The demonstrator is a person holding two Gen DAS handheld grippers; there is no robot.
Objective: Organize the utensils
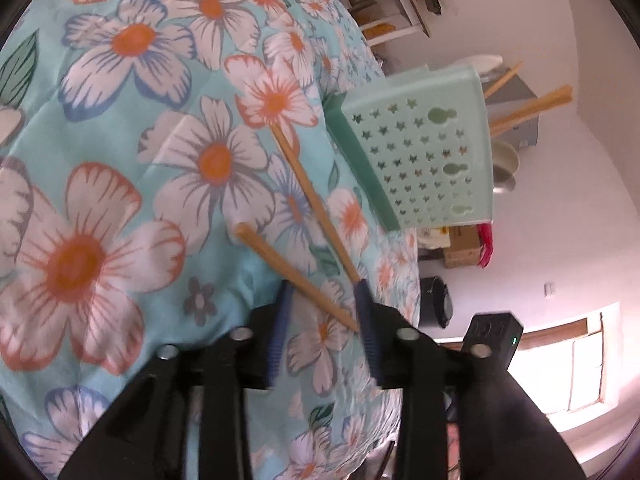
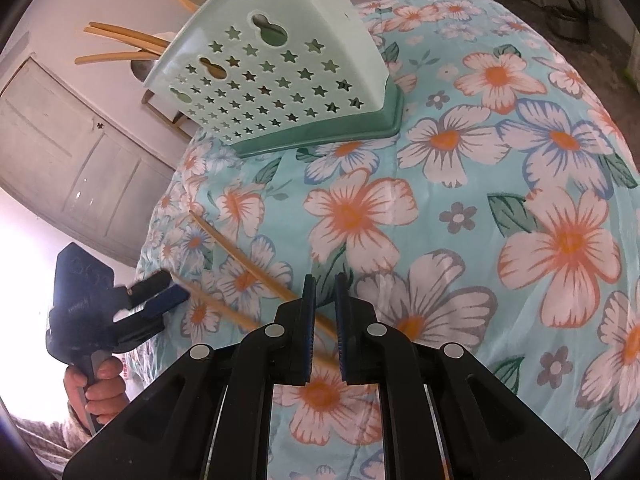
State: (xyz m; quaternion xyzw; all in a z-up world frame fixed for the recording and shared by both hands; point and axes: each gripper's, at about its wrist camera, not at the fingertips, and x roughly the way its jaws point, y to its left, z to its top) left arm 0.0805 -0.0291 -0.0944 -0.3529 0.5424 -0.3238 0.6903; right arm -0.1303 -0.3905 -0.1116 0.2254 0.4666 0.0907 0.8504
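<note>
Two wooden chopsticks (image 1: 316, 204) (image 1: 296, 276) lie on the floral cloth. A mint-green perforated utensil holder (image 1: 424, 160) stands on the cloth with several chopsticks (image 1: 532, 108) sticking out of its top. My left gripper (image 1: 324, 292) is open, its fingers on either side of the chopsticks' near ends. In the right wrist view the holder (image 2: 280, 76) stands at the far left, the chopsticks (image 2: 256, 268) lie in front of it, and the left gripper (image 2: 164, 292) is at their far ends. My right gripper (image 2: 323, 292) is slightly open and empty, over a chopstick's near end.
The floral cloth (image 2: 520, 160) covers the whole table. A pale door (image 2: 80, 160) and white wall lie beyond the table edge. Shelves (image 1: 400, 0), a cardboard box (image 1: 460, 248) and a bright window (image 1: 580, 368) are in the room behind.
</note>
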